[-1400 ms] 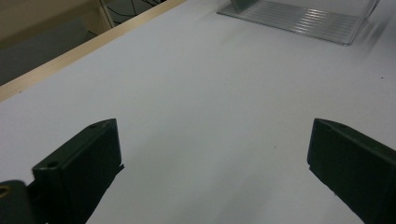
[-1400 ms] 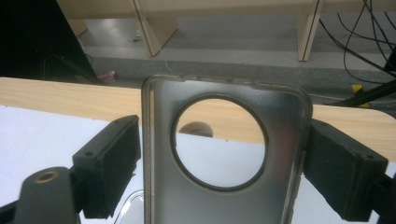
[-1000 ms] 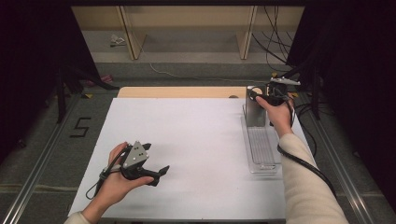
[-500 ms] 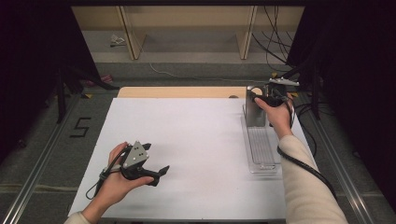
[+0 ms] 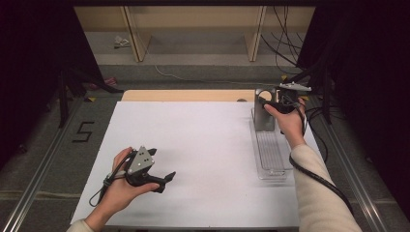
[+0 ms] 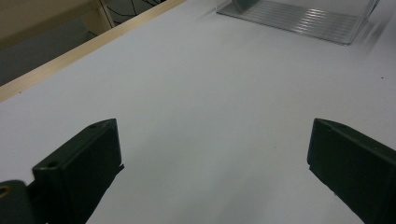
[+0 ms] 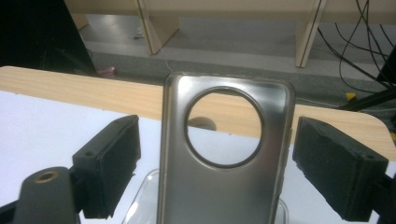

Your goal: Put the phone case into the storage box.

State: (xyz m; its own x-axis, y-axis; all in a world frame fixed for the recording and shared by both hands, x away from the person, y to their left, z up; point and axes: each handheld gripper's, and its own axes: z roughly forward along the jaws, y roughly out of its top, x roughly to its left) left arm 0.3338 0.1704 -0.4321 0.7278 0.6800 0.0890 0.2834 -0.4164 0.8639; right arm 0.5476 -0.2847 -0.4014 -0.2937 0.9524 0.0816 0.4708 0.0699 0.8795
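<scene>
**Right gripper brackets an upright metal plate at the table's far right**

Near the front left corner of the white table (image 5: 203, 145), your left hand (image 5: 118, 188) rests the left black two-jaw gripper (image 5: 162, 180) low over the bare surface. In the left gripper view its jaws stand wide apart with nothing but white tabletop between them.

Farther along the right edge lies a clear ribbed plastic tray (image 5: 270, 154), long and narrow, running toward the far side. At the tray's far end stands a brushed silver metal plate with rounded corners and a large round hole (image 7: 224, 158), upright.

Your right hand (image 5: 289, 122) holds the right black two-jaw gripper (image 5: 265, 102) at that plate, close to the far right corner. In the right gripper view the jaws sit wide, one on each side of the plate, with a gap on both sides, not touching it.

Beyond the white surface runs a pale wooden strip (image 5: 188, 95) along the far edge.
</scene>
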